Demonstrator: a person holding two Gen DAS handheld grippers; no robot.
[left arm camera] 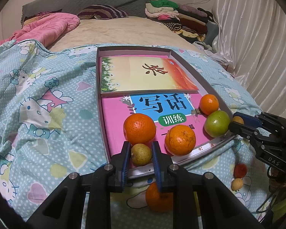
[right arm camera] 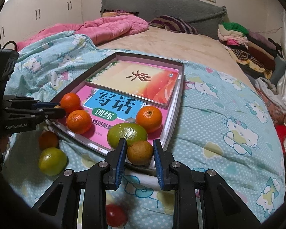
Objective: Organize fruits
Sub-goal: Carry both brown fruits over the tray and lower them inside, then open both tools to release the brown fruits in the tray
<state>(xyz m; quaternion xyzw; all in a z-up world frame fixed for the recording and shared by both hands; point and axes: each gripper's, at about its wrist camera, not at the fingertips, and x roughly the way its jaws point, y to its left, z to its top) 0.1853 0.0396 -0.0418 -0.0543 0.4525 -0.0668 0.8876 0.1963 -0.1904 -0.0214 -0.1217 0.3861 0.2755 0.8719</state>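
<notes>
My left gripper [left arm camera: 141, 147] is shut on a small yellow-brown fruit [left arm camera: 141, 155] at the near edge of the shallow box tray [left arm camera: 190, 70]. My right gripper [right arm camera: 140, 144] is shut on a small brownish-orange fruit [right arm camera: 140, 153] at the tray's near corner. Each gripper also shows from the side in the other view: the right gripper [left arm camera: 235, 120] and the left gripper [right arm camera: 60, 108]. In the tray, on a pink book [left arm camera: 114, 118], lie three oranges [left arm camera: 139, 128] [left arm camera: 180, 140] [left arm camera: 209, 104] and a green fruit [left arm camera: 217, 123].
Loose on the dotted blue quilt [left arm camera: 47, 114] lie an orange [left arm camera: 159, 197], a red fruit [left arm camera: 240, 170], a small yellow fruit [left arm camera: 237, 184] and a green fruit [right arm camera: 52, 163]. A second book [left arm camera: 143, 74] fills the tray's far half. Folded clothes [left arm camera: 173, 15] are piled at the back right.
</notes>
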